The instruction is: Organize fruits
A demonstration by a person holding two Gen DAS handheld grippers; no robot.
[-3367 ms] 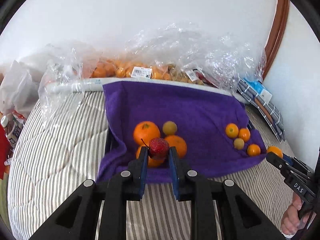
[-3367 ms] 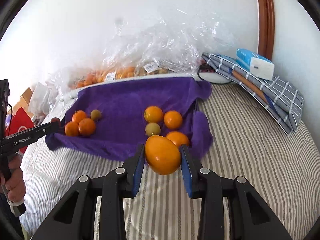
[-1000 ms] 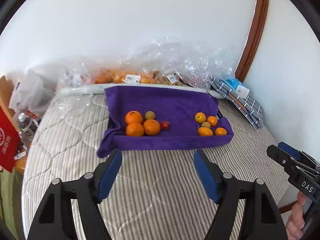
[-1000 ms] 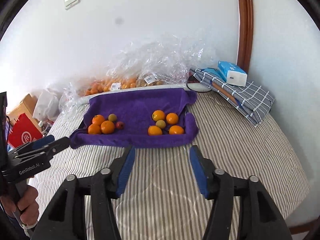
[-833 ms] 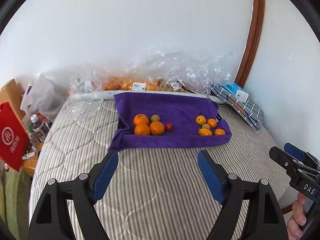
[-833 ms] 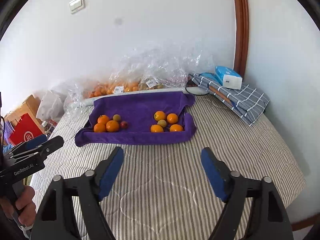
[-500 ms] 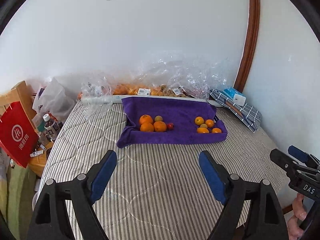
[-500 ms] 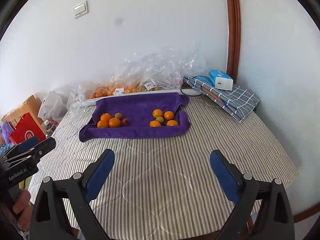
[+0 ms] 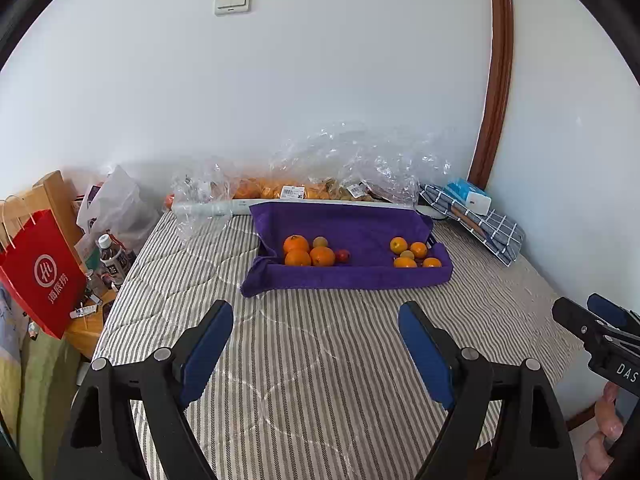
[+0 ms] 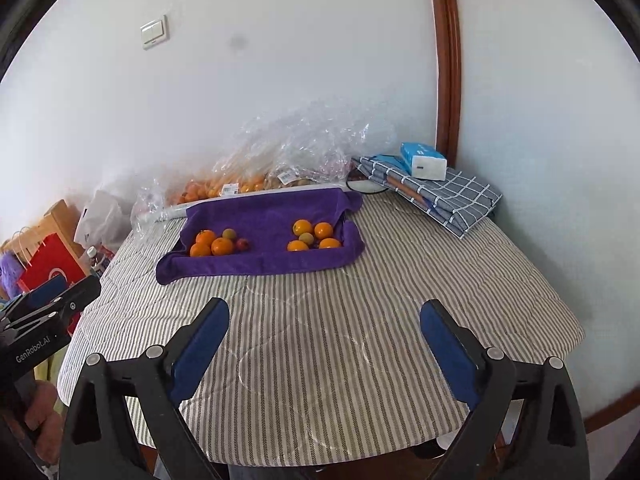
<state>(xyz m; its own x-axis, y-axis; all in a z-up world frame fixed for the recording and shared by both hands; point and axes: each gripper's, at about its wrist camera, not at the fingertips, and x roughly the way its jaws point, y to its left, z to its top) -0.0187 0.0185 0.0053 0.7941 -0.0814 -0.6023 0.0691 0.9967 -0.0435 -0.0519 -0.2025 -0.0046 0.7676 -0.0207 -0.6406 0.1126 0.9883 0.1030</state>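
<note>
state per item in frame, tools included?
left tool: open, empty
right tool: open, empty
purple towel: spread, edges turned up around the fruit
left cluster of oranges and a small red fruit: resting on towel
right cluster of small oranges: resting on towel
clear plastic bags: crumpled, fruit inside
blue tissue pack: lying on folded checked cloth

home bedroom, striped quilted mattress [image 9: 320,360], wall light switch [image 9: 233,0], shopping bags [image 9: 44,276]

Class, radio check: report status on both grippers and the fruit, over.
Left gripper open, empty. Right gripper open, empty. Fruit in two clusters on purple towel. Nothing in the way.
</note>
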